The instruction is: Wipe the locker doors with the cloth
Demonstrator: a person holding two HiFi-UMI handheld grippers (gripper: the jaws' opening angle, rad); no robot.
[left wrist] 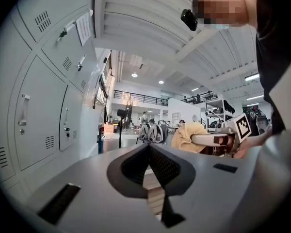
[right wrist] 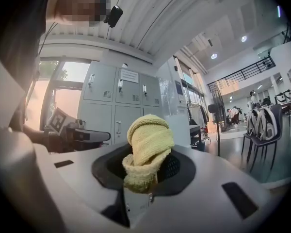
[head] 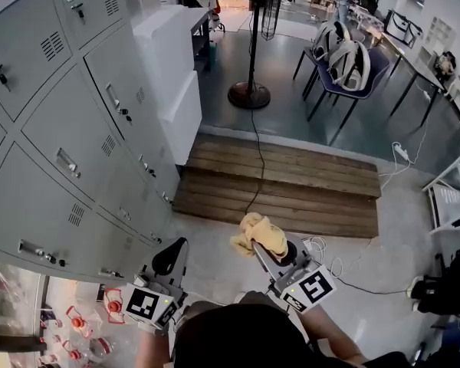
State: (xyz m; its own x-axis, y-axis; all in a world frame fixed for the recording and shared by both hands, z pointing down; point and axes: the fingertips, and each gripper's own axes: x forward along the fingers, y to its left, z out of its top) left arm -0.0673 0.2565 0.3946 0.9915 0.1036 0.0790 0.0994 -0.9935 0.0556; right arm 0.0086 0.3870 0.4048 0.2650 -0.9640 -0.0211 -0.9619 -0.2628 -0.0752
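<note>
We are gripping the bunched yellow cloth (right wrist: 146,140) in the right tongs (right wrist: 145,174), pinched shut on it so a wad is sticking out beyond the tips for wiping, while carrying the left tongs (left wrist: 149,161) closed and empty, with the locker doors (head: 61,136) standing untouched to their left.

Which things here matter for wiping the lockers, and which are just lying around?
For the job:
- yellow cloth
- right gripper, jaws clamped on the cloth
- locker doors
- left gripper, jaws together, empty

Just around:
- standing fan
- chair with a backpack
- wooden platform
- floor cable
</note>
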